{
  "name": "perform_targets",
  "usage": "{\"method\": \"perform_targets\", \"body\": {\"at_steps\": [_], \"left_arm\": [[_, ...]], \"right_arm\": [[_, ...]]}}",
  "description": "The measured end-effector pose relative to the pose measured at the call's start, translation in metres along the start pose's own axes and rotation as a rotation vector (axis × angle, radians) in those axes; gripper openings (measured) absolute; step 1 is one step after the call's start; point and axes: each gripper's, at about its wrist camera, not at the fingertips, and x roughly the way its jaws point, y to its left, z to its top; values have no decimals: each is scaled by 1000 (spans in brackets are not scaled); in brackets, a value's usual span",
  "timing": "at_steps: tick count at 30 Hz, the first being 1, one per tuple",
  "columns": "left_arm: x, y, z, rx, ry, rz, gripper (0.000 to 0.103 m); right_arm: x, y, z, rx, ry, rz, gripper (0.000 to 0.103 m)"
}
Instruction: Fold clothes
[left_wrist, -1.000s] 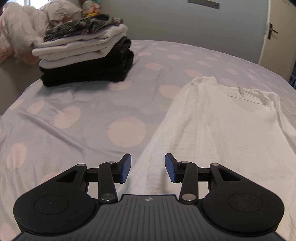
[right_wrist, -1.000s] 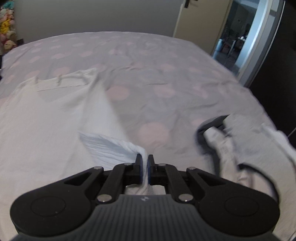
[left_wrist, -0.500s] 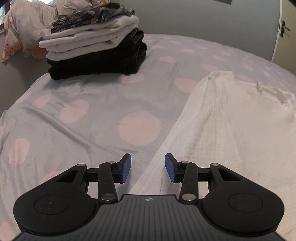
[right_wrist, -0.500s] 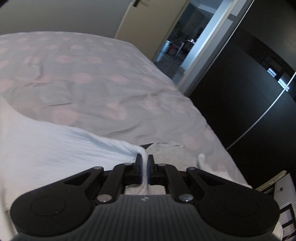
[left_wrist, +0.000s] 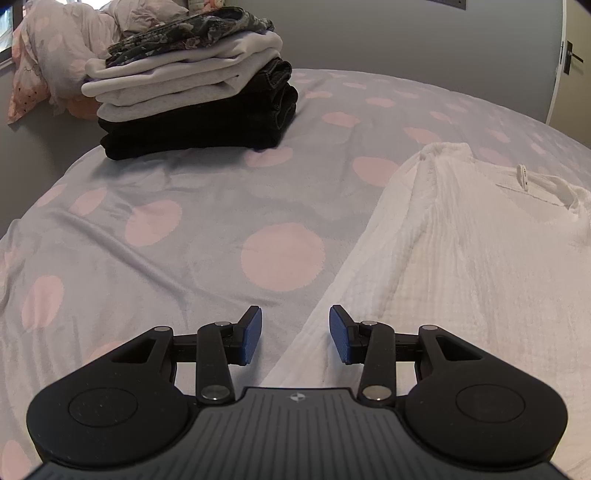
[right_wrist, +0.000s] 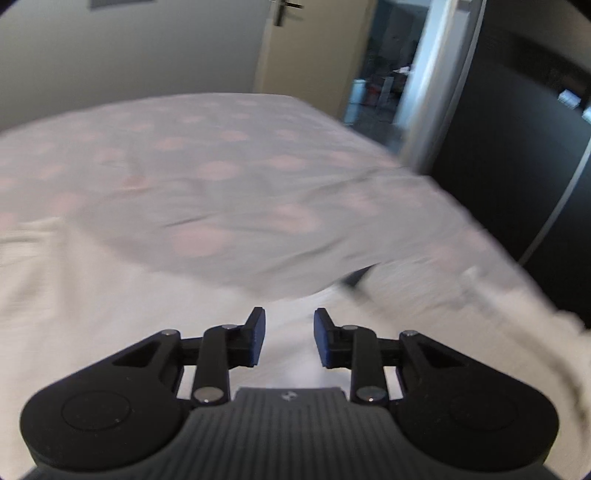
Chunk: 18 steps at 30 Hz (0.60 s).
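A grey bedspread with pink dots (left_wrist: 184, 206) carries a white crinkled cotton top (left_wrist: 461, 258) at three o'clock. Left gripper (left_wrist: 295, 334) and right gripper (right_wrist: 289, 338) both gape, empty — next likely gripping its near edge.

1. A grey bedspread (left_wrist: 155, 192) with pink dots covers the bed.
2. A crumpled pink bedding heap (left_wrist: 55, 59) sits at the far left.
3. A grey wall (left_wrist: 406, 40) stands behind.
4. A cream door (right_wrist: 314, 51) stands at the far right, with a dark wardrobe (right_wrist: 517, 147) beside it.
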Motion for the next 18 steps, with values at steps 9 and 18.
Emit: {"method": "perform_targets", "body": {"at_steps": [9, 18], "left_arm": [[-23, 14, -5, -45, 15, -11, 48], [-28, 52, -10, -232, 174, -113, 48]], "right_arm": [[-67, 77, -81, 130, 0, 377, 38], [-72, 108, -139, 137, 47, 404, 40]]}}
